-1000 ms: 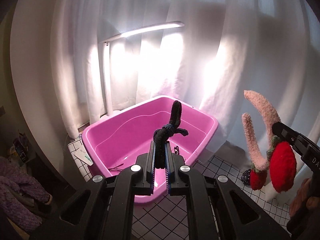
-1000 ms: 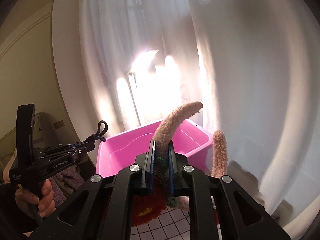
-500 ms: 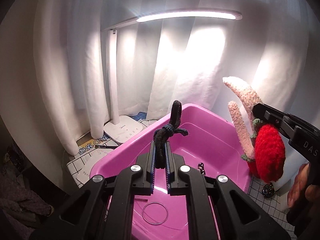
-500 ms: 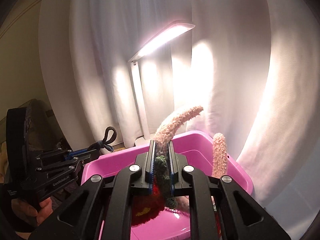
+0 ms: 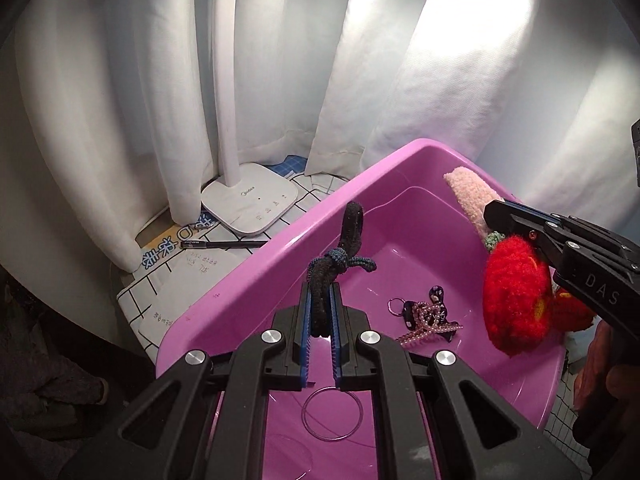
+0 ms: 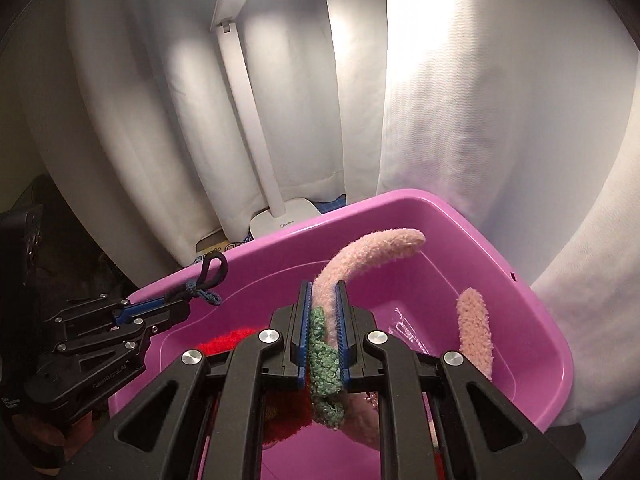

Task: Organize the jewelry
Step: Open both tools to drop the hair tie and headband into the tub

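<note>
Over the pink tub (image 5: pixel 256 280) holding a beaded clip (image 5: pixel 430 322) and ring (image 5: pixel 333 412), left tongs (image 5: pixel 320 312) grip a black hair tie (image 5: pixel 340 268), right tongs (image 6: pixel 323 320) a fuzzy strawberry headband (image 6: pixel 372 252), the lamp base (image 5: pixel 250 202) behind.

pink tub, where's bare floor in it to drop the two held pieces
In the pink tub, the floor is bare behind the dark hair tie, toward the far wall. It is crowded around the beaded clips and the thin ring.
</note>
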`<action>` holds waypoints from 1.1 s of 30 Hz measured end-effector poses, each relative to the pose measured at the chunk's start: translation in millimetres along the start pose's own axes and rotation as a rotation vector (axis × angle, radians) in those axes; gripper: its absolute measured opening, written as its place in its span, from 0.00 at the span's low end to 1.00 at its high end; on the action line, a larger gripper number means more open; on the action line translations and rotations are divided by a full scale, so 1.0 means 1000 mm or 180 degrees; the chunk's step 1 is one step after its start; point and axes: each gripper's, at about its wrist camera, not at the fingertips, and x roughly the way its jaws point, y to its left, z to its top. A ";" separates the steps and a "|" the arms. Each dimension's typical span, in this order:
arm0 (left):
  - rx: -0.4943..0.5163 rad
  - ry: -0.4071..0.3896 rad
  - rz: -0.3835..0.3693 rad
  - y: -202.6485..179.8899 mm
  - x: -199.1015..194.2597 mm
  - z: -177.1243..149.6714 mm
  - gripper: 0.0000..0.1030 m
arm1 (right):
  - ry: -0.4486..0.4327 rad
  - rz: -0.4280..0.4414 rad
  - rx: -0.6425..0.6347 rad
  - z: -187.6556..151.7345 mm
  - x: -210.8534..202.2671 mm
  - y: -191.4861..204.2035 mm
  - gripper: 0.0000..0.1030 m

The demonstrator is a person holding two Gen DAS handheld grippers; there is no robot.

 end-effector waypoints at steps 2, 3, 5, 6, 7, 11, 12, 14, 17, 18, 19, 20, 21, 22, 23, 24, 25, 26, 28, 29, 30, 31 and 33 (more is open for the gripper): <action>0.0011 0.0079 0.0021 0.001 0.006 0.001 0.08 | 0.0133 -0.0019 0.0027 0.003 0.013 -0.001 0.11; 0.0008 0.0123 0.0029 0.003 0.009 0.002 0.08 | 0.0200 -0.0032 0.0043 0.003 0.018 -0.002 0.11; -0.0003 0.0219 0.0027 0.005 0.015 0.002 0.08 | 0.0337 -0.0032 0.0068 0.003 0.027 -0.001 0.11; -0.0013 0.0264 0.0030 0.006 0.018 0.002 0.08 | 0.0394 -0.0043 0.0083 0.003 0.031 -0.001 0.11; -0.0026 0.0309 0.0025 0.008 0.021 0.001 0.08 | 0.0439 -0.0049 0.0099 0.002 0.035 -0.001 0.11; -0.0050 0.0470 0.0006 0.011 0.029 0.000 0.09 | 0.0585 -0.0031 0.0193 -0.001 0.047 -0.004 0.11; -0.0050 0.0505 0.0001 0.011 0.030 -0.001 0.09 | 0.0603 -0.0026 0.0215 -0.001 0.049 -0.005 0.11; -0.0048 0.0562 0.0003 0.011 0.034 -0.001 0.09 | 0.0655 -0.0034 0.0241 0.000 0.055 -0.005 0.12; -0.0031 0.0646 0.0027 0.010 0.036 -0.003 0.14 | 0.0700 -0.0092 0.0236 0.001 0.060 -0.004 0.25; -0.0030 0.0654 0.0049 0.011 0.037 -0.003 0.25 | 0.0689 -0.0109 0.0240 0.001 0.060 -0.004 0.40; -0.0026 0.0652 0.0072 0.010 0.036 -0.003 0.33 | 0.0674 -0.0121 0.0251 0.002 0.058 -0.004 0.47; -0.0001 0.0626 0.0032 0.008 0.034 -0.003 0.37 | 0.0657 -0.0125 0.0265 0.002 0.056 -0.005 0.53; 0.0043 0.0604 0.0062 0.005 0.032 -0.003 0.46 | 0.0648 -0.0139 0.0273 0.002 0.055 -0.005 0.53; 0.0083 0.0573 0.0146 0.003 0.029 -0.003 0.57 | 0.0649 -0.0164 0.0278 0.003 0.054 -0.005 0.53; 0.0089 0.0544 0.0102 0.001 0.027 -0.003 0.73 | 0.0654 -0.0181 0.0284 0.002 0.053 -0.006 0.53; 0.0076 0.0526 0.0087 0.000 0.024 -0.003 0.81 | 0.0656 -0.0188 0.0294 0.001 0.050 -0.007 0.54; 0.0077 0.0494 0.0110 -0.001 0.021 -0.003 0.81 | 0.0650 -0.0190 0.0304 0.001 0.049 -0.007 0.54; 0.0104 0.0461 0.0142 -0.003 0.018 -0.003 0.81 | 0.0642 -0.0198 0.0314 0.000 0.047 -0.008 0.55; 0.0151 0.0432 0.0164 -0.006 0.015 -0.002 0.82 | 0.0624 -0.0203 0.0343 -0.001 0.043 -0.010 0.56; 0.0164 0.0429 0.0157 -0.007 0.014 -0.002 0.82 | 0.0613 -0.0204 0.0361 -0.002 0.041 -0.011 0.56; 0.0168 0.0428 0.0150 -0.007 0.013 -0.002 0.82 | 0.0609 -0.0202 0.0377 -0.003 0.039 -0.012 0.56; 0.0174 0.0429 0.0150 -0.008 0.012 -0.002 0.82 | 0.0606 -0.0192 0.0391 -0.004 0.037 -0.012 0.56; 0.0177 0.0421 0.0160 -0.010 0.010 -0.003 0.82 | 0.0588 -0.0178 0.0407 -0.007 0.033 -0.012 0.58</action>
